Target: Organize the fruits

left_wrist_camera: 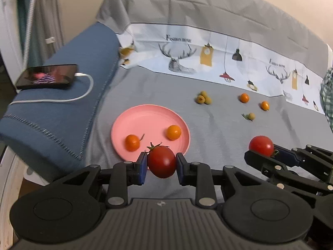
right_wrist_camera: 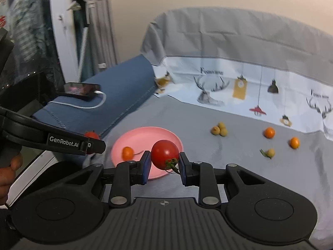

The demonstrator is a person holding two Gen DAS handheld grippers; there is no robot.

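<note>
We see the left tongs (left_wrist_camera: 162, 165) pinched on a red tomato (left_wrist_camera: 162, 162) at lower centre of the left view, its blue pads (left_wrist_camera: 142, 167) pressed to either side; the tomato stands slightly taller than wide, long axis near upright, with its green stalk pointing up and a little left. The right tongs (right_wrist_camera: 164, 164) likewise grip a second tomato (right_wrist_camera: 164, 154) at the centre of the right view, but this one is rounder and its stalk points down and to the right, towards the right-hand pad. Just beyond both pairs of tongs lies a pink plate (left_wrist_camera: 145, 116) on a grey cloth (left_wrist_camera: 218, 129). The left view shows two orange fruits on the plate, one at its left (left_wrist_camera: 132, 142) and one at its right (left_wrist_camera: 173, 132); in the right view we find only the left one (right_wrist_camera: 127, 153), since the held tomato covers the rest. Further off, right of centre, the cloth carries a cluster of yellow-green fruits (left_wrist_camera: 203, 98), two more orange fruits (left_wrist_camera: 244, 98) (left_wrist_camera: 265, 105) and a single pale fruit with a leaf (left_wrist_camera: 251, 116), all well apart from the plate. Each view catches the other tongs at its edge: the right ones with their tomato at lower right of the left view, the left ones, marked GenRobot.AI, at left of the right view. At upper left, a phone (left_wrist_camera: 47, 76) with a white cable (left_wrist_camera: 83, 87) rests on a blue cushion (left_wrist_camera: 68, 95).
</note>
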